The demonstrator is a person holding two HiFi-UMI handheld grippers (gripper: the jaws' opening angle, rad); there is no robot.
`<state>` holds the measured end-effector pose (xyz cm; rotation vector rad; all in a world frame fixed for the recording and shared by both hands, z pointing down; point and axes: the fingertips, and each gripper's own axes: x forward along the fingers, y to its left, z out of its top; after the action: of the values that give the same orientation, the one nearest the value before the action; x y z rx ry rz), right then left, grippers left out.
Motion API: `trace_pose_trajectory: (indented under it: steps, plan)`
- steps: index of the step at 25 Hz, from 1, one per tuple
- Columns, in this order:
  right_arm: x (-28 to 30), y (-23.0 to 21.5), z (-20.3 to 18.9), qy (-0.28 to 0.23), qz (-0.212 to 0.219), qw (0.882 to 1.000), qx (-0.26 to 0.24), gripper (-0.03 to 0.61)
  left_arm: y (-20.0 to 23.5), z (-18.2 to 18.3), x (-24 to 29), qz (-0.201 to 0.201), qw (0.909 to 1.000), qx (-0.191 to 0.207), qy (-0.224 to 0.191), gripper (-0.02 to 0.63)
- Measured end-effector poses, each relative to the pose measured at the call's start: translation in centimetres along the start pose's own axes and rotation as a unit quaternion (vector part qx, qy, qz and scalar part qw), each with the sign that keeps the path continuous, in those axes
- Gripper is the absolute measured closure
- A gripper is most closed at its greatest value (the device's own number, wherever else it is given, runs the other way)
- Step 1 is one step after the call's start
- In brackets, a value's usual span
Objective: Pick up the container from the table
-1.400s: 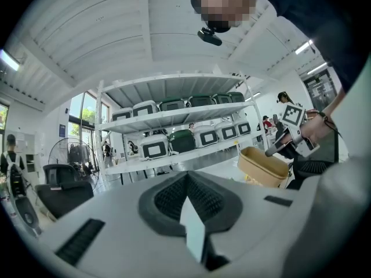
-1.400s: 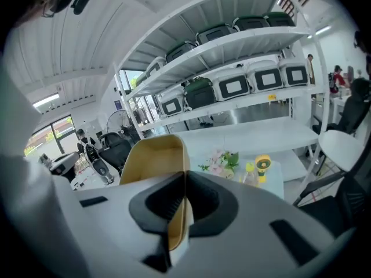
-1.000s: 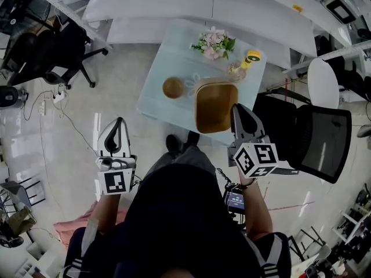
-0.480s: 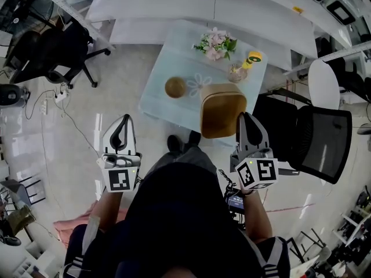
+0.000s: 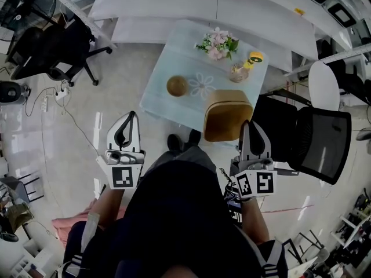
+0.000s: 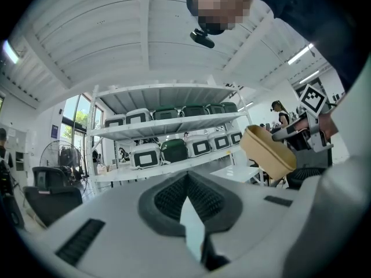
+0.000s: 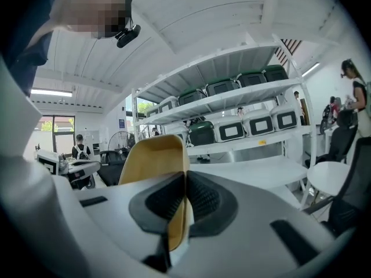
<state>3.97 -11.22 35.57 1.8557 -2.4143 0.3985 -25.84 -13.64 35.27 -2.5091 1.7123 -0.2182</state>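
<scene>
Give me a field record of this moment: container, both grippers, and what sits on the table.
container: tan, tilted, held in the air by the table's near edge
right gripper: jaws shut on the container's wall
left gripper: jaws together, nothing between them
table: brown ball, flowers, yellow item
</scene>
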Motion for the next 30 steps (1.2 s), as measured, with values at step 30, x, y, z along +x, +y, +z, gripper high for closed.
trace_pose_trajectory:
  steps: [30]
  plan:
    - [-3.8,1.0,0.1,-0.036,-0.019,0.998,-0.039,0.566,-0.8,0.5,-1.1,0.001,1.0,-0.004,-0.006,0.611]
